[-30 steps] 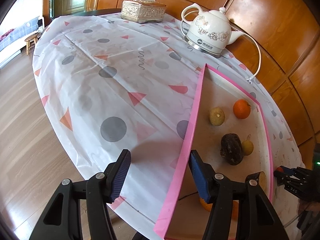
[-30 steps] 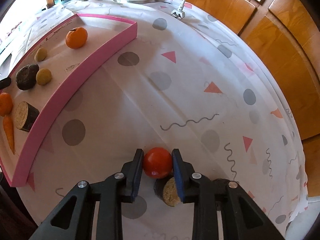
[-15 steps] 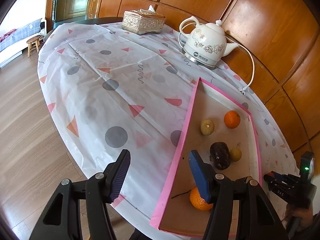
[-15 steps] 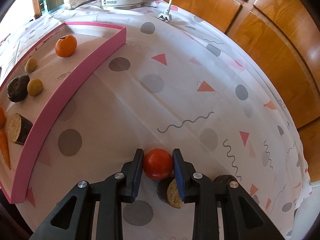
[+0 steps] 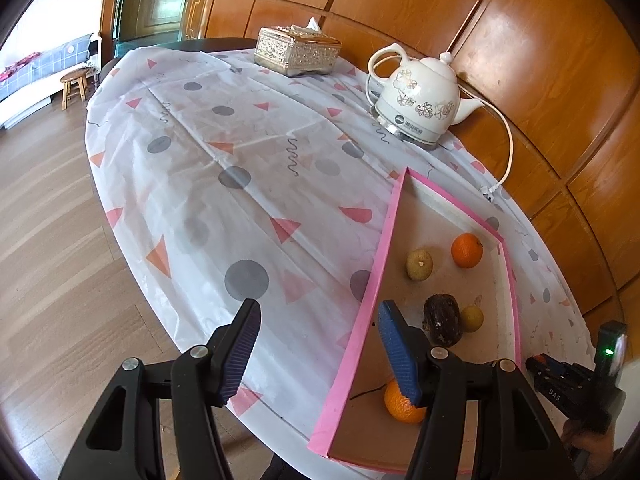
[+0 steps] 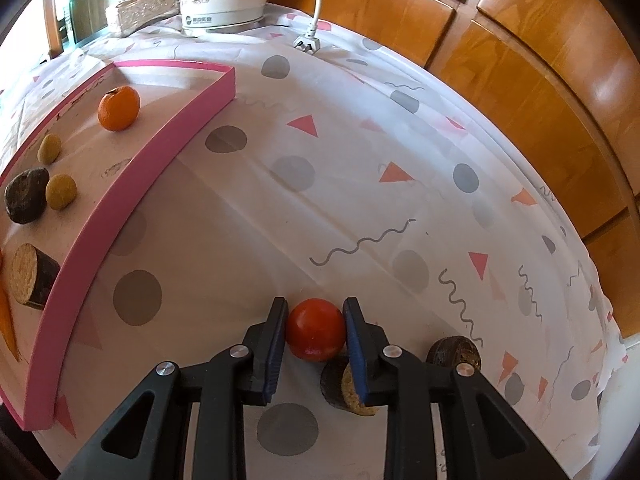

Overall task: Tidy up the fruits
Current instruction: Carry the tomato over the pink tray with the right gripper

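Observation:
My right gripper [image 6: 315, 304] is closing on a red round fruit [image 6: 315, 330], and both pads press on it just above the tablecloth. A cut brown piece [image 6: 344, 384] lies under the right finger, with a dark round piece [image 6: 454, 352] beside it. The pink-rimmed tray [image 6: 132, 184] to the left holds an orange [image 6: 119, 108], a dark fruit [image 6: 24, 196], small yellow-green fruits and a cut brown piece [image 6: 32, 276]. My left gripper [image 5: 318, 308] hangs open and empty above the tray's pink rim [image 5: 376, 276]. An orange [image 5: 402, 404] lies behind its right finger.
A white kettle [image 5: 420, 108] with a cord stands at the back, and a tissue box [image 5: 298, 50] further back. Wooden wall panels close the right side. The round table's edge drops to the wood floor on the left. A carrot [image 6: 6, 320] lies in the tray.
The right gripper has rolled slightly with the red fruit still between its pads, and the dark round piece now shows at its right. The left gripper has tilted a little and stays open.

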`<state>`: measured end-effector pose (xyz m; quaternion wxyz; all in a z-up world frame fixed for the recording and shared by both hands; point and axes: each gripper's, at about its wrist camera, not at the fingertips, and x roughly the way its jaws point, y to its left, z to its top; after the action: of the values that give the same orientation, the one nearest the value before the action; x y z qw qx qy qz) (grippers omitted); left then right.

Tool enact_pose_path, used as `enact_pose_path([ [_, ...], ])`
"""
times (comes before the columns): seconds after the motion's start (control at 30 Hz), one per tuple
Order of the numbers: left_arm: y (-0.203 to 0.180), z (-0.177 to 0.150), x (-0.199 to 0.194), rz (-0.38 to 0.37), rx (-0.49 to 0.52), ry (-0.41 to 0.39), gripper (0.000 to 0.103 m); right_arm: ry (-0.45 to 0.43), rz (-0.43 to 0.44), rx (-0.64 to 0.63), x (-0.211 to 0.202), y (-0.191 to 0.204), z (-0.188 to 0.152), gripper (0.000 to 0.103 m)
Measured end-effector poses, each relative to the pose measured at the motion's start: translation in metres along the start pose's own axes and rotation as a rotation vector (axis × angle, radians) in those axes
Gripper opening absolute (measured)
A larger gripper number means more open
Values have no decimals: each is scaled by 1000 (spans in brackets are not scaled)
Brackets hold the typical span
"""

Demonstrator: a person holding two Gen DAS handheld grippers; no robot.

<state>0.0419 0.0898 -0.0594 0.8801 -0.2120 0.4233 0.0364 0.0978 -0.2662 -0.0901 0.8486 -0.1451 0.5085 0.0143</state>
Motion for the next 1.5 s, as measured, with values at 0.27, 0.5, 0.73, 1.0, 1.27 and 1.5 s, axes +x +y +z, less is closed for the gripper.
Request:
enact_pose_path([
  [0.27, 2, 0, 2, 6, -4, 1, 61, -85, 127, 89, -36, 5, 1, 28],
  [0.5, 7, 1, 4, 14, -15, 4, 61, -184, 253, 117, -72, 25, 8, 28],
  [0.73, 14, 2, 6, 32, -36, -5, 61, -227, 310, 69, -85, 54, 18, 28],
  [1.0, 23, 2, 7, 59, -73, -14, 65, -224, 331, 62, -81, 68, 27, 28],
  [1.27, 19, -1, 11, 56, -54, 4, 65, -233, 344, 53, -68, 82, 48, 28],
  [1.5, 16, -3, 12, 52, -36, 9, 65, -192, 326, 42, -46, 98, 59, 30],
])
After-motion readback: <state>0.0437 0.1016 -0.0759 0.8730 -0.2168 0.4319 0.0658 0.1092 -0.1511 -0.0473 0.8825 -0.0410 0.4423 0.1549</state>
